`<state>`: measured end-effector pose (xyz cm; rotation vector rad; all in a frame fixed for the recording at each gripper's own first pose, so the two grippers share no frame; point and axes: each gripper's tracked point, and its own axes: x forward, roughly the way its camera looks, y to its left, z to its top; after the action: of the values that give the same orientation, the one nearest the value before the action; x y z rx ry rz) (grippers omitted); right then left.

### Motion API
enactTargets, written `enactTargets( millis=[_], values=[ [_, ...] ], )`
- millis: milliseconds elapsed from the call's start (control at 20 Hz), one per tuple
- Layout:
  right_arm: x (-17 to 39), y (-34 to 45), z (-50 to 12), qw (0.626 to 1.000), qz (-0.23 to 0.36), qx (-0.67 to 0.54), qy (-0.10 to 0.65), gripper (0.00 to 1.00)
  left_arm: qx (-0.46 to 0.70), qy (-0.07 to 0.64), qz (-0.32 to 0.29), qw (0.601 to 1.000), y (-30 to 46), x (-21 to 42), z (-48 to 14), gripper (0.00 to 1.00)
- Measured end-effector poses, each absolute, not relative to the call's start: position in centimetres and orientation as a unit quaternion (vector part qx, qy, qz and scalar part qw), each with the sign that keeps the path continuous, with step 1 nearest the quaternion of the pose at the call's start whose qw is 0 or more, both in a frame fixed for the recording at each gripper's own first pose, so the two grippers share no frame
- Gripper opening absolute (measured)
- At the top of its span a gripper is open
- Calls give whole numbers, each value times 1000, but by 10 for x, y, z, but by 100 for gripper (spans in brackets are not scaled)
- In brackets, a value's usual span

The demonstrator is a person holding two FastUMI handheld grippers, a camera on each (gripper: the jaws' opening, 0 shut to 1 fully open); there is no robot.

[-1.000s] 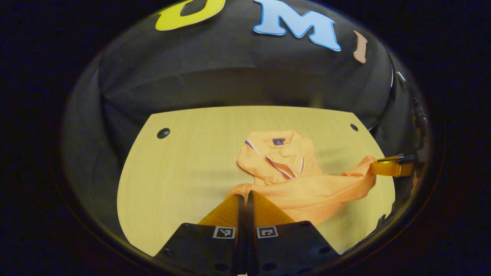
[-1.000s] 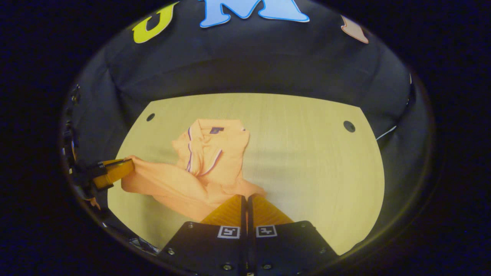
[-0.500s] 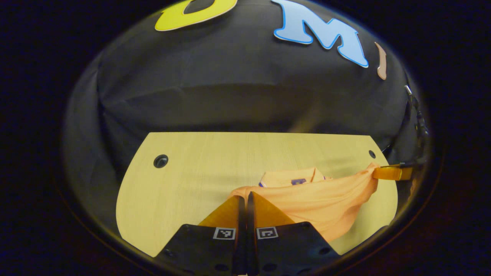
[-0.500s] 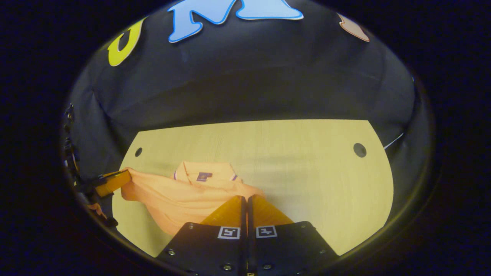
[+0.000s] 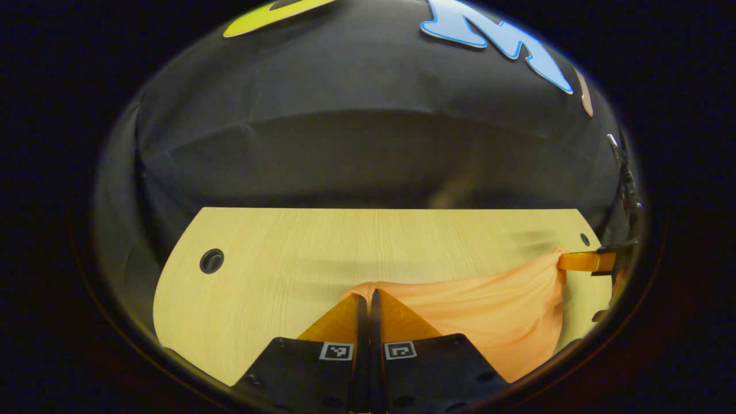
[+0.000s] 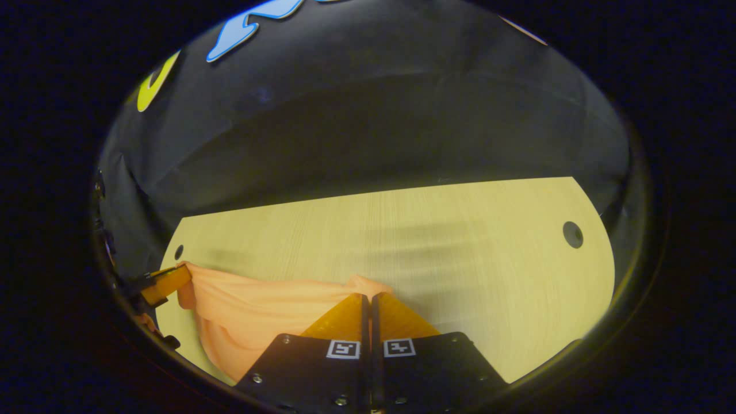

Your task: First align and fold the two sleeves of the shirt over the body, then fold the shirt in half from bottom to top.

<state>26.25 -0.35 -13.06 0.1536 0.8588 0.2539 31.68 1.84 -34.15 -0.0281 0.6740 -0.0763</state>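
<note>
Left gripper view: left tool [image 5: 368, 296] clamped on orange shirt [image 5: 489, 305] hem; right tool [image 6: 368, 299] likewise. Hem now raised off tabletop [image 5: 276, 253], collar newly hidden behind the cloth. Bottom-to-top fold apparently underway; sleeve folds hidden.

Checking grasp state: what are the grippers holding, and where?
Both hold the orange shirt: left gripper and right gripper each pinch a corner of its stretched edge.
</note>
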Motion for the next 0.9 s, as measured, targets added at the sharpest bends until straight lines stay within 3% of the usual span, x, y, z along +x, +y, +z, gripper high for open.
enactTargets(
  millis=[500, 550, 650, 700, 750, 800, 900],
  values=[
    [269, -17, -160, 896, 130, 51, 422, 1, -47, 347, -22, 936, 12, 318, -377, 6],
    [267, -17, -160, 895, 130, 52, 423, 5, -45, 352, -24, 935, 12, 316, -378, 6],
    [267, -17, -161, 896, 123, 54, 423, 8, -45, 358, -30, 932, 10, 311, -378, 10],
    [263, -18, -155, 896, 122, 53, 423, 9, -47, 354, -35, 933, 7, 310, -376, 23],
    [263, -19, -156, 898, 120, 52, 421, 40, -43, 348, -35, 936, 6, 310, -372, 36],
    [262, -22, -152, 901, 115, 52, 416, 49, -38, 339, -35, 939, 7, 308, -366, 44],
    [260, -24, -140, 908, 111, 57, 401, 50, -25, 320, -41, 946, 9, 302, -344, 50]
  ],
)
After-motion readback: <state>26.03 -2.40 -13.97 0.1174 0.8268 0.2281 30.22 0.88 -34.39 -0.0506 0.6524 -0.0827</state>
